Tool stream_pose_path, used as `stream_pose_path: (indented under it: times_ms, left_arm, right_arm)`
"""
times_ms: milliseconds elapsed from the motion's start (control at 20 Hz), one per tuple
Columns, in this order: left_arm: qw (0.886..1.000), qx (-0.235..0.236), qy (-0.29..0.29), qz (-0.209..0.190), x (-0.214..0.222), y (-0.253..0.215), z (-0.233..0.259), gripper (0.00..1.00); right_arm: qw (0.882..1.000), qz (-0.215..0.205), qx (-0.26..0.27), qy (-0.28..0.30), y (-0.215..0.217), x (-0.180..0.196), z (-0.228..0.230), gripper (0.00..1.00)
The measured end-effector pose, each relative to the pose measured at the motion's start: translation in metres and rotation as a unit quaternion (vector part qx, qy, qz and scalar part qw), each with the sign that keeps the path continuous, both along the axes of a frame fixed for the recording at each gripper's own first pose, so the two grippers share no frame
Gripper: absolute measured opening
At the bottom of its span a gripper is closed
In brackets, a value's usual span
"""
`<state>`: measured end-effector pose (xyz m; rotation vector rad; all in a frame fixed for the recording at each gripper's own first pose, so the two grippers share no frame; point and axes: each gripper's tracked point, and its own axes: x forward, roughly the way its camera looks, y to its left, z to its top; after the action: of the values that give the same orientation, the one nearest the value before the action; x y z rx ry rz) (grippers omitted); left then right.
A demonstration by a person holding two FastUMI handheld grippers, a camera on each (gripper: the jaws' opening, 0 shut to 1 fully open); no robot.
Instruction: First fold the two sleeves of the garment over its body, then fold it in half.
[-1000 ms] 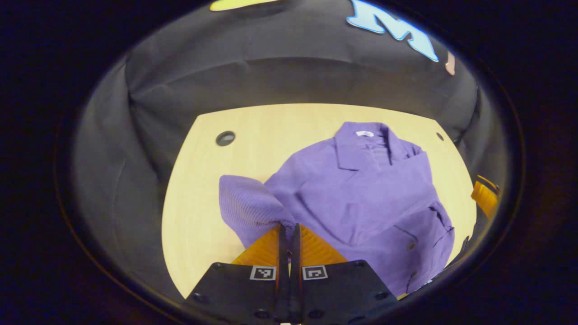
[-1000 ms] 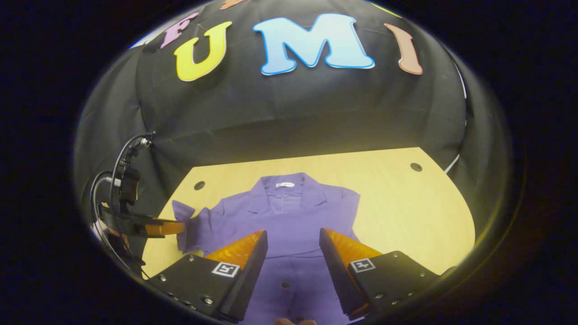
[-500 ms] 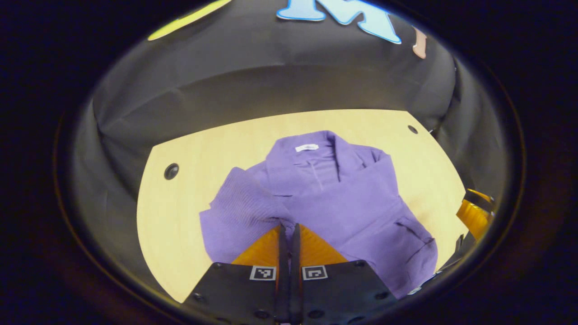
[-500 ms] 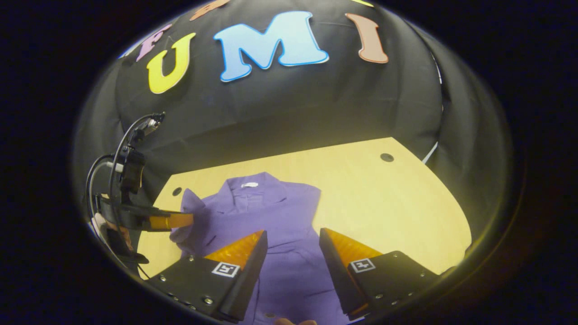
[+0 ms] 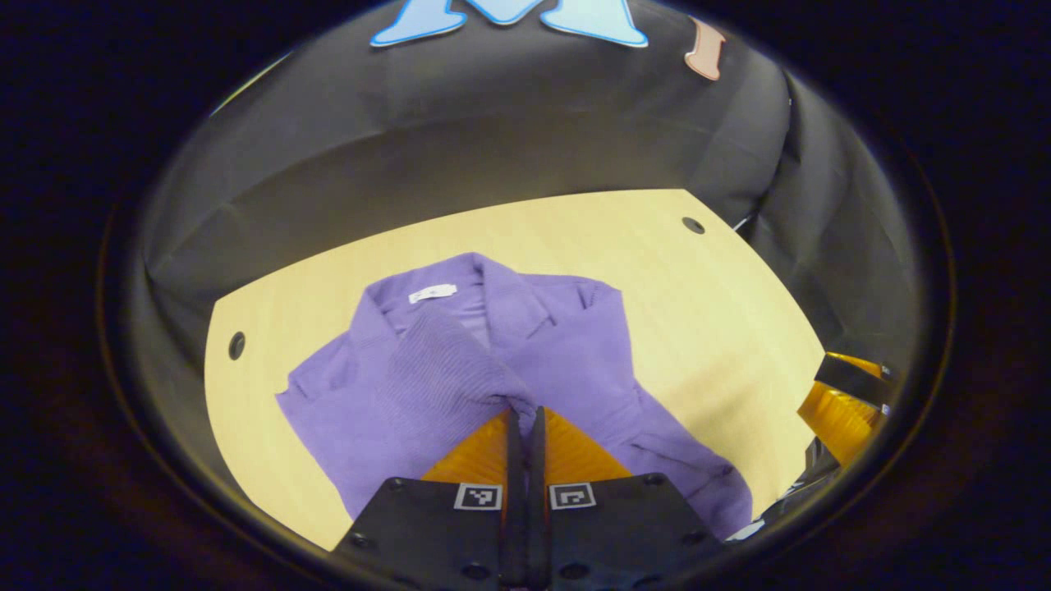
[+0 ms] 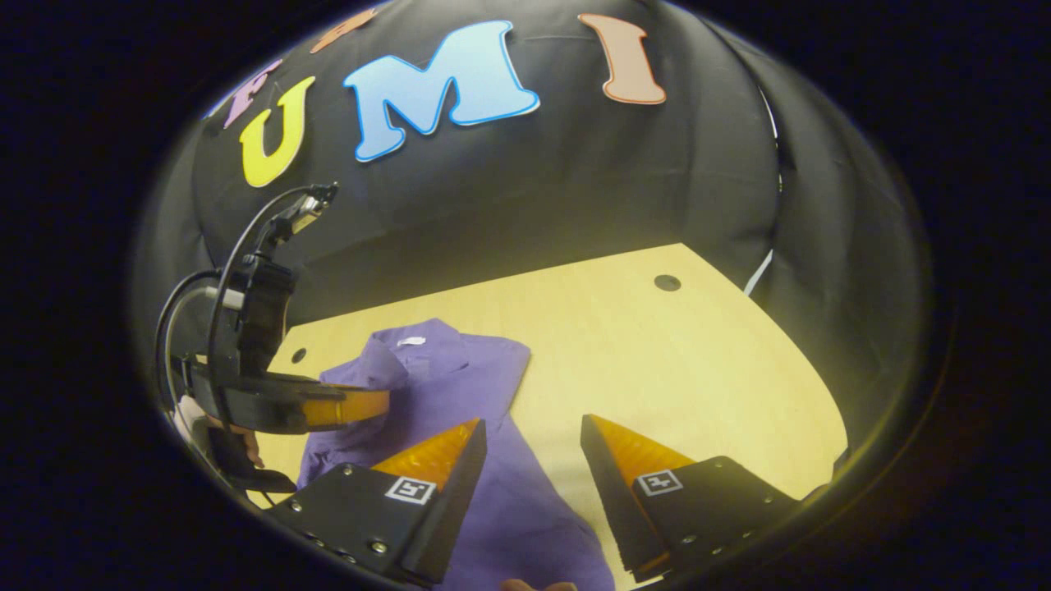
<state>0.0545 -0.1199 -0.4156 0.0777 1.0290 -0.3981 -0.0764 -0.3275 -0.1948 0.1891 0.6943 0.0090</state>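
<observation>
The wooden table stood in a booth with black cloth walls. Closest in the left gripper view, the left gripper was pinched tight on the end of a purple sleeve. It held the sleeve up above the front of the purple garment, which lay flat on the table with its collar at the far side. In the right gripper view, the right gripper hung wide apart with nothing in it, over the table just beside the garment's edge.

The step looked like folding the left-hand sleeve over the body. Next, the sleeve probably needed to go down flat on the chest, and then the fingers should let go.

One second before, the sleeve stuck out past the garment's side over the bare table. Now it had been carried in over the body. The right gripper had been above the garment's middle and had drifted off to the side.
</observation>
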Motion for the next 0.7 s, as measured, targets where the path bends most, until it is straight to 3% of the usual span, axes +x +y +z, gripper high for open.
stream_pose_path:
  times_ms: [250,700]
  left_arm:
    - [1.0,0.003,0.006,-0.01,-0.002,-0.039,-0.007,0.07]
    - [1.0,0.013,0.018,-0.006,-0.004,-0.052,-0.019,0.07]
  right_arm:
    - [1.0,-0.003,0.001,0.011,-0.027,-0.007,-0.01,0.74]
    - [1.0,0.002,0.01,0.022,-0.052,-0.019,-0.019,0.74]
